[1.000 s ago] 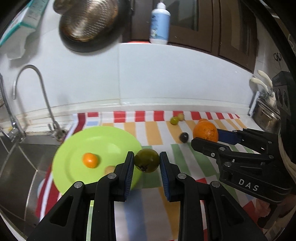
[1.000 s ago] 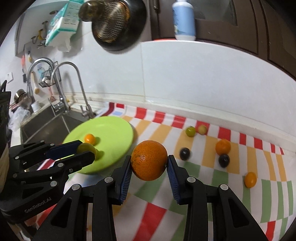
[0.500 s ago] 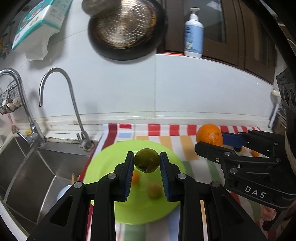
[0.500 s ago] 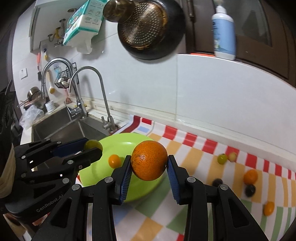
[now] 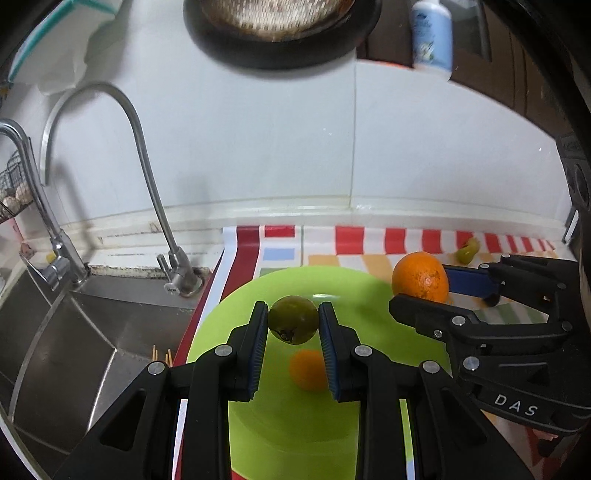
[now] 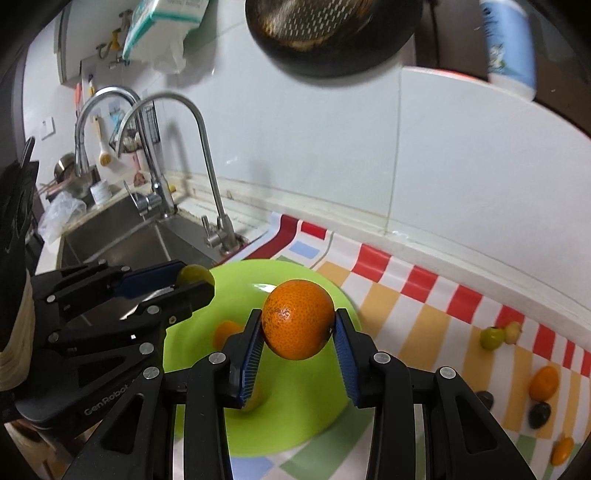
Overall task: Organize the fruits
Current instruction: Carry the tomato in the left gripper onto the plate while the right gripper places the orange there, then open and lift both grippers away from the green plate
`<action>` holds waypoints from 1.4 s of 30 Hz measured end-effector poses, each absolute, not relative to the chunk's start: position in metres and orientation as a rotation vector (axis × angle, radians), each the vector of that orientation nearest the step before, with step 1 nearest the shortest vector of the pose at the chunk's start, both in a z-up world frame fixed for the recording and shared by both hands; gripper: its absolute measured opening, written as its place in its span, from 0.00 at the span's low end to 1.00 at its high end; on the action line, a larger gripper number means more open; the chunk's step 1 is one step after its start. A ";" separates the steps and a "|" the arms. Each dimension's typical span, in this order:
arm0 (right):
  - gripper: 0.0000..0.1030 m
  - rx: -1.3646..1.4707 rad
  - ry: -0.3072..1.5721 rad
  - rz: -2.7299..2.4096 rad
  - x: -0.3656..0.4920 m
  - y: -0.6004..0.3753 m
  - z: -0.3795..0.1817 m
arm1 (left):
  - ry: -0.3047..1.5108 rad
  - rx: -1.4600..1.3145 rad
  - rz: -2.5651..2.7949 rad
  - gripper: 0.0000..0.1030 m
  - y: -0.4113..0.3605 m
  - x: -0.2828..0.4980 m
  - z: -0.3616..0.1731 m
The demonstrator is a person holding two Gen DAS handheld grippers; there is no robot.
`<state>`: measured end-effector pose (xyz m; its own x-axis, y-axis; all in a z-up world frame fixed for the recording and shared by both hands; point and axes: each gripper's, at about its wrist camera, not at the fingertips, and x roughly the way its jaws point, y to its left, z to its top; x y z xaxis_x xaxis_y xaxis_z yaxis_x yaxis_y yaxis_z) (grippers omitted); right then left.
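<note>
Both fruits carried over the green plate

Left gripper clamped the green fruit, right gripper the orange — a second earlier both hung beside the plate; release looked next.

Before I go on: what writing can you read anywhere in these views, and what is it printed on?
"DAS": white letters on the black right gripper body.
"GenRobot": grey letters on the black left gripper body; the end is cut off.
White-and-blue pump bottle: label too blurred.
Teal-and-white box: print too blurred.
</note>
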<state>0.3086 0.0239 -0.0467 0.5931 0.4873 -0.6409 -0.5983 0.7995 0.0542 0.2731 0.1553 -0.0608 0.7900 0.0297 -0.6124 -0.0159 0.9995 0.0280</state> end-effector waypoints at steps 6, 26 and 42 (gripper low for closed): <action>0.38 -0.193 0.742 0.646 0.330 0.039 -0.070 | 0.716 0.023 0.023 0.27 0.161 0.292 -0.078; 0.45 -0.115 0.701 0.597 0.307 0.007 -0.048 | 0.649 0.013 0.112 0.48 0.150 0.239 -0.042; 0.45 -0.028 0.579 0.477 0.241 -0.066 0.010 | 0.562 0.011 0.033 0.61 0.096 0.193 0.002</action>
<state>0.2408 -0.0664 0.0103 0.7315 0.4258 -0.5325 -0.4412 0.8911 0.1063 0.1929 0.0964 0.0020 0.8457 0.0342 -0.5325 -0.0282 0.9994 0.0195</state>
